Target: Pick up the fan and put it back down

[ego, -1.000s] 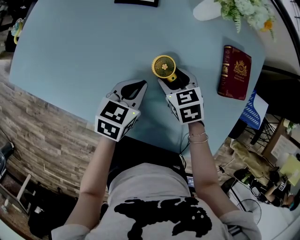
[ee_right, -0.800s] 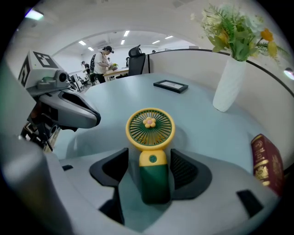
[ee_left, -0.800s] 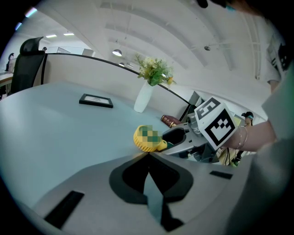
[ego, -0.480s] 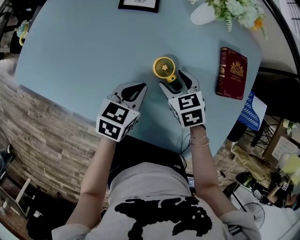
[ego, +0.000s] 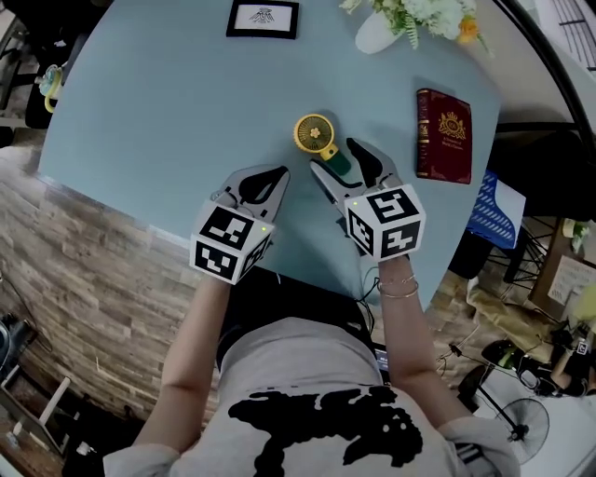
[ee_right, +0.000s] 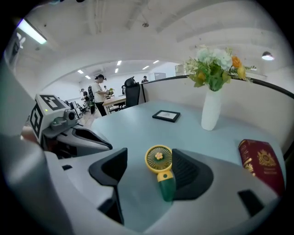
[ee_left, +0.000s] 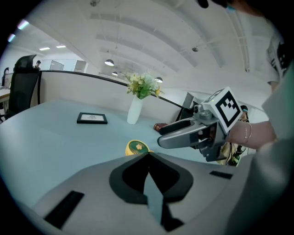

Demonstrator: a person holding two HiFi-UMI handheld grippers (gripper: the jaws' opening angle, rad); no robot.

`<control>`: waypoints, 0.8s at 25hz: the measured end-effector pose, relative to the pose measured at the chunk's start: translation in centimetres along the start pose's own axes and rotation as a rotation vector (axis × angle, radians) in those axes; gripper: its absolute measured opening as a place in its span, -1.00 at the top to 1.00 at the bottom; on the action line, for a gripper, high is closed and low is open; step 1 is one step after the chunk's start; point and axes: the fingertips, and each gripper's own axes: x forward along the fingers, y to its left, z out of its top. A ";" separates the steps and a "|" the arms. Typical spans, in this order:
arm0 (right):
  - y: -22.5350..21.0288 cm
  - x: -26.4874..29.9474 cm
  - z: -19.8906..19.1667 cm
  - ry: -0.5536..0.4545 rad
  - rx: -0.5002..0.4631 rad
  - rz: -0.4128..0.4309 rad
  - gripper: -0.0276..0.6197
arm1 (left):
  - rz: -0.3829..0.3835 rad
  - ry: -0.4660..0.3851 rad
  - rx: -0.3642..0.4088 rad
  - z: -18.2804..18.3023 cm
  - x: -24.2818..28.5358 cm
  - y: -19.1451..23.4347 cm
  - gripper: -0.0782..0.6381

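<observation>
Fan [ego: 315, 133]: yellow round head, green handle, seen on the pale blue table [ego: 168, 112] a bit above the middle of the head view. The head is toward the top of the frame and the handle is pointed lower right.
Right gripper [ego: 335, 156]: jaws are spread wide and have just been opening. The fan's handle is found between them but isn't pinched. In the right gripper view the handle is seen right beside the right-hand pad (touching or not can't be told), and the left-hand pad is kept well clear of it.
Left gripper [ego: 277, 172]: jaws are closed tip to tip, nothing held. It's parked just left of the right gripper, near the fan but apart from it.
Book [ego: 444, 135]: dark red with a gold crest, laid flat at the right of the table, well apart from the fan.
Picture frame [ego: 264, 19]: small, black, laid flat at the top centre of the frame.
Vase [ego: 372, 35]: white, filled with flowers [ego: 419, 14], upper right.
Bracelet [ego: 396, 287]: worn on the wrist behind the right gripper.
</observation>
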 end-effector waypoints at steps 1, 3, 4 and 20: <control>0.2 -0.5 0.5 -0.018 0.002 0.003 -0.03 | -0.002 -0.009 0.011 0.4 -0.2 -0.2 0.75; 0.6 -1.5 1.6 -0.060 0.015 0.008 -0.03 | -0.006 -0.025 0.036 1.5 -0.5 -0.7 0.75; 0.8 -2.0 2.1 -0.081 0.019 0.008 -0.03 | -0.009 -0.033 0.049 2.0 -0.7 -0.9 0.75; 1.4 -8.5 8.2 -0.301 -0.002 -0.009 0.00 | 0.027 -0.103 0.176 7.7 -2.8 -1.9 0.75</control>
